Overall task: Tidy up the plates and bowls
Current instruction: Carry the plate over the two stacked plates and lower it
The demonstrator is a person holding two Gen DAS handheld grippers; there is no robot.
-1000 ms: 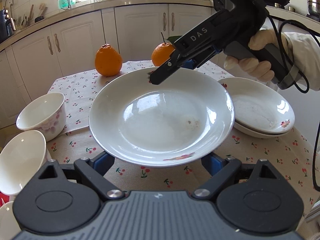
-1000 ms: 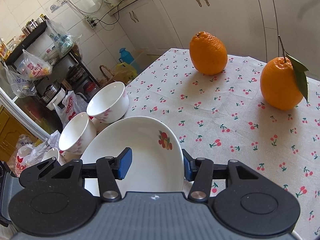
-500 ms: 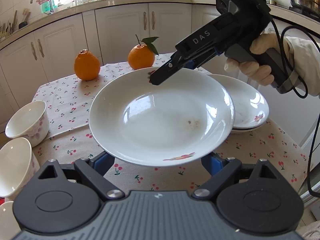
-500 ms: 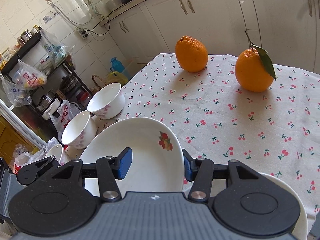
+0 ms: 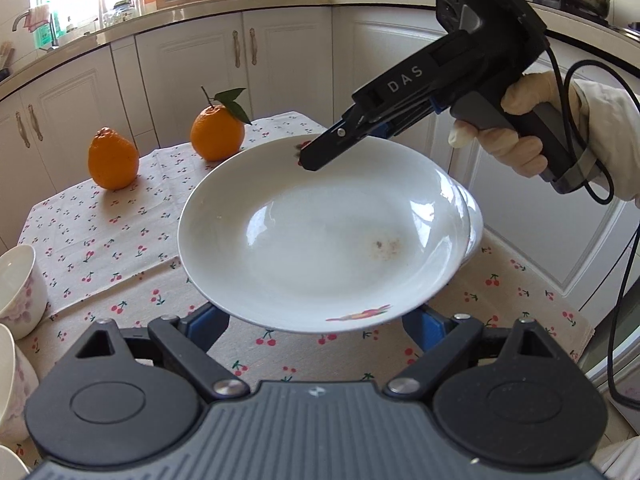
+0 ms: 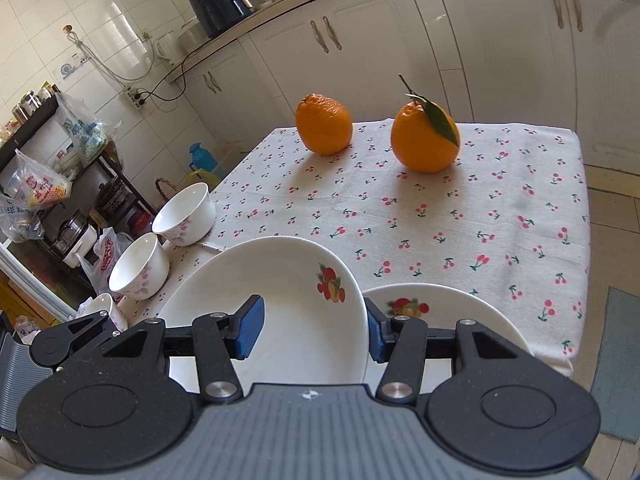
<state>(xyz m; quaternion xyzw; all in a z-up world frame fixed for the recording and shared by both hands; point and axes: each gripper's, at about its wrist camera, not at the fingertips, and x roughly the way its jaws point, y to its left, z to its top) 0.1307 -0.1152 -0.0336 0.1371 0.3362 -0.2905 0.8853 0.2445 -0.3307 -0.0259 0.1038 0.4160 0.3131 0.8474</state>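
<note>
- Gripping the far rim of a white plate (image 5: 320,236), the right gripper (image 5: 306,162) has its jaws clamped together on the edge beside a red fruit print
- In the right wrist view the same plate (image 6: 288,304) runs between the blue pads (image 6: 250,326), with one pad inside the dish and the other outside its rim
- A gloved hand (image 5: 516,128) with a pale sleeve holds the right gripper's handle, and a black cable hangs from it
- The left gripper (image 5: 320,326) sits low under the near rim of the plate, jaws wide apart, one blue pad showing on each side below the plate; whether they touch the plate I cannot tell
- The plate is lifted off the table (image 5: 120,248) and tilted, with a small brown smudge on its inner surface
- Just behind and below it, at its right edge, lies a second plate (image 5: 474,220), largely hidden; in the right wrist view it (image 6: 440,300) rests on the cherry-print cloth by the near edge of the table
- Two oranges (image 6: 324,124) stand at the far end of the table, well apart from the plates; one (image 6: 424,138) carries a green leaf
- Bowls (image 6: 186,214) sit along the left edge of the table, one (image 6: 140,266) nearer, and a third only partly seen below it
- White cabinets (image 5: 200,60) and a worktop stand behind the table
</note>
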